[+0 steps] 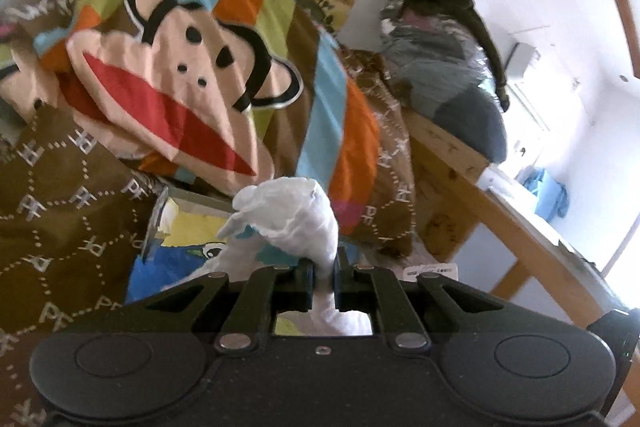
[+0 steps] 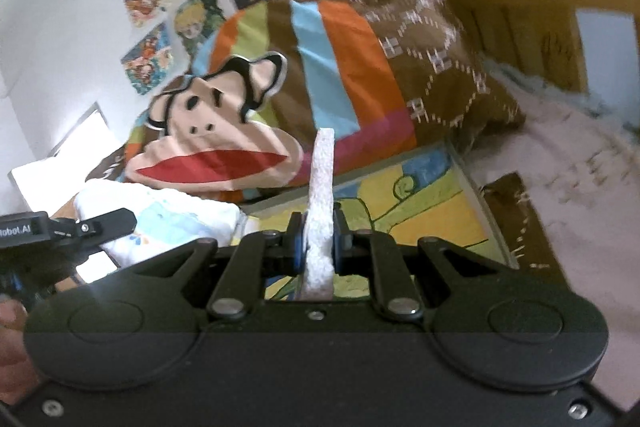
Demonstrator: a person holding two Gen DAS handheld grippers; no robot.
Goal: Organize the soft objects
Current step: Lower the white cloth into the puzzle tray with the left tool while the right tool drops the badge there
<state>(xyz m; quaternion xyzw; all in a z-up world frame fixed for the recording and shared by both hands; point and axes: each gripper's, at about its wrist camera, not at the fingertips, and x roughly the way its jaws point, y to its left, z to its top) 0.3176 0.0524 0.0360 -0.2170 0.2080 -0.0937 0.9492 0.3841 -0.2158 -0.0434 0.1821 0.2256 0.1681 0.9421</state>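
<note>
A white cloth with pale blue print (image 1: 286, 217) is held between both grippers above a bed. My left gripper (image 1: 323, 277) is shut on a bunched part of it. My right gripper (image 2: 319, 241) is shut on a thin white edge of the cloth (image 2: 322, 183), which stands up between the jaws. The rest of the cloth (image 2: 168, 215) hangs to the left in the right wrist view, where the left gripper's body (image 2: 60, 231) also shows. A monkey-face quilt (image 1: 180, 79) lies behind, also seen in the right wrist view (image 2: 224, 143).
A yellow and blue picture panel (image 2: 424, 195) lies under the grippers. A brown patterned cover (image 1: 60, 187) spreads left. A wooden bed frame (image 1: 492, 195) runs right, with a grey bundle (image 1: 448, 67) on it. Posters (image 2: 192, 7) hang on the wall.
</note>
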